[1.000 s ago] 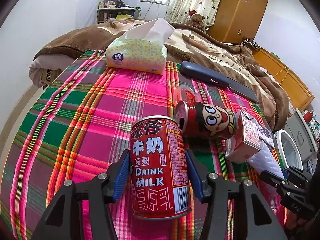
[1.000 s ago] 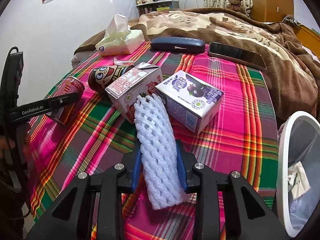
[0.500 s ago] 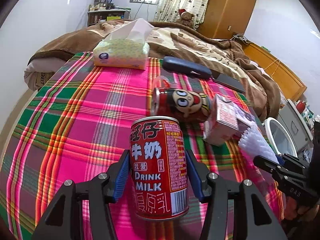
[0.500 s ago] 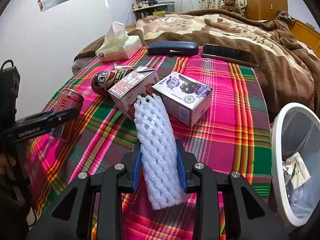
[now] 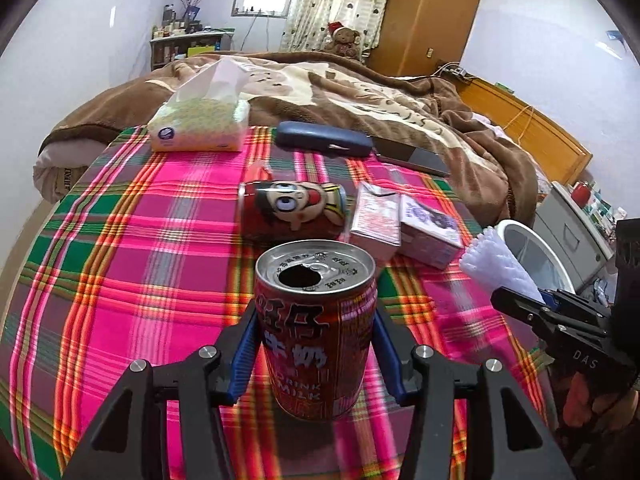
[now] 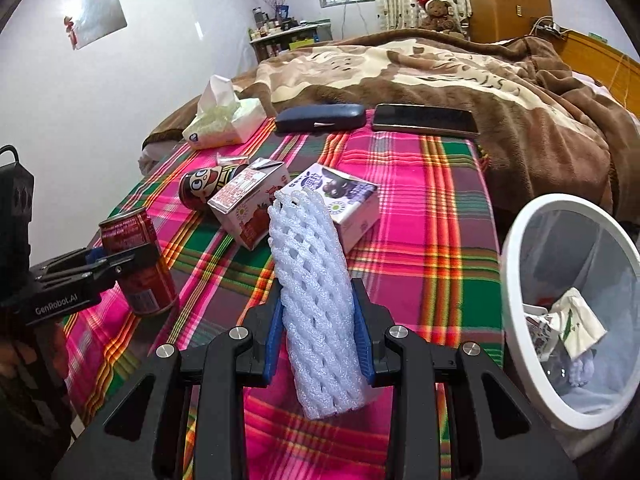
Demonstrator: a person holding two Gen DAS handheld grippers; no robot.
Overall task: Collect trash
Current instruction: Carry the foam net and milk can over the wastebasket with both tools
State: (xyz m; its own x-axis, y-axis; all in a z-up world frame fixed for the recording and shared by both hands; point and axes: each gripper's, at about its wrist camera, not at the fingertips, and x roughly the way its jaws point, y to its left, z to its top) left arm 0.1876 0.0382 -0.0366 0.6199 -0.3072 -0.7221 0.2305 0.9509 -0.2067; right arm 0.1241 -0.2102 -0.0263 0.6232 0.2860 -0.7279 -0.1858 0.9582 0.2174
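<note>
Your left gripper (image 5: 316, 354) and right gripper (image 6: 319, 334) look alike: matte black angular arms, blue pads lining the inner faces, silver screw heads behind them. White lettering marks each outer side: "GenRobot.AI" and "DAS".

red milk can (image 5: 316, 332): opened, upright, lifted | white foam net sleeve (image 6: 318, 312): tilted, lifted

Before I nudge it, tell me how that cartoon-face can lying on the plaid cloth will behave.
The cartoon-face can lies on its side, so it will probably roll. It looks like rigid metal, unlikely to flex. The milk carton close beside it may block rolling that way.
</note>
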